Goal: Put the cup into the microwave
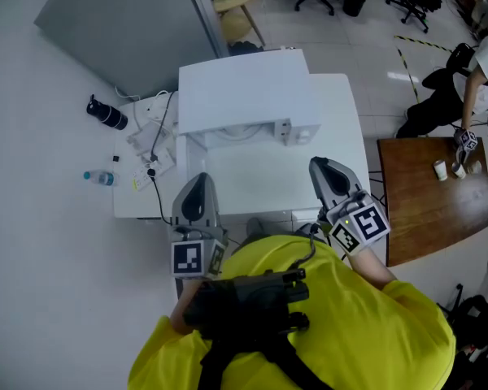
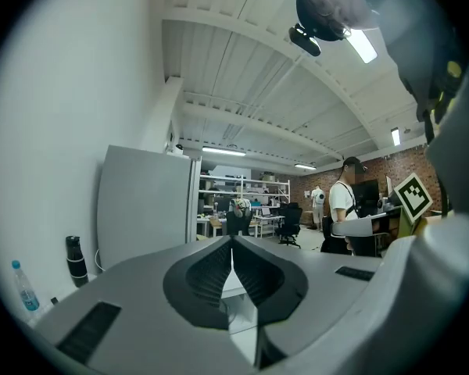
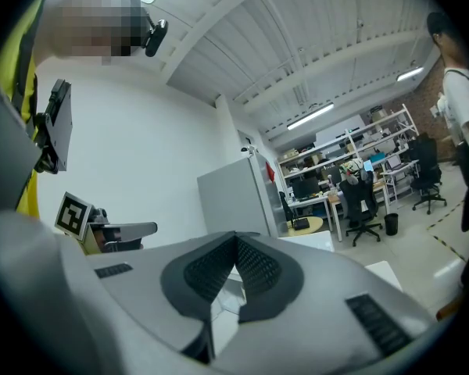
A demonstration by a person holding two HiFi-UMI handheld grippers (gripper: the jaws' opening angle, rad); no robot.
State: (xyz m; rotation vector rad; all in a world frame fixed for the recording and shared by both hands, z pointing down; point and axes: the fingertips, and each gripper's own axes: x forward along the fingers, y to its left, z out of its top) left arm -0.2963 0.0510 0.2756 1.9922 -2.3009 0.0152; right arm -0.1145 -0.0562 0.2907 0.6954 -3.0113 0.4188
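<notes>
The white microwave (image 1: 248, 96) stands at the far side of a white table (image 1: 342, 120), and its top hides its inside from the head view. No cup shows on this table. My left gripper (image 1: 199, 179) hovers over the table's near edge, shut with nothing held. In the left gripper view its ribbed pads (image 2: 219, 272) meet. My right gripper (image 1: 320, 164) is level beside it, also shut and bare. The right gripper view shows its pads (image 3: 254, 266) closed together. Two small white cups (image 1: 441, 170) stand on a brown table (image 1: 427, 218) to the right.
A black bottle (image 1: 107, 113), a small water bottle (image 1: 100, 178) and a power strip with cables (image 1: 150, 159) lie left of the microwave. A grey cabinet (image 1: 126, 19) stands behind. Another person (image 1: 472, 75) with grippers works at the brown table. Office chairs stand at the back.
</notes>
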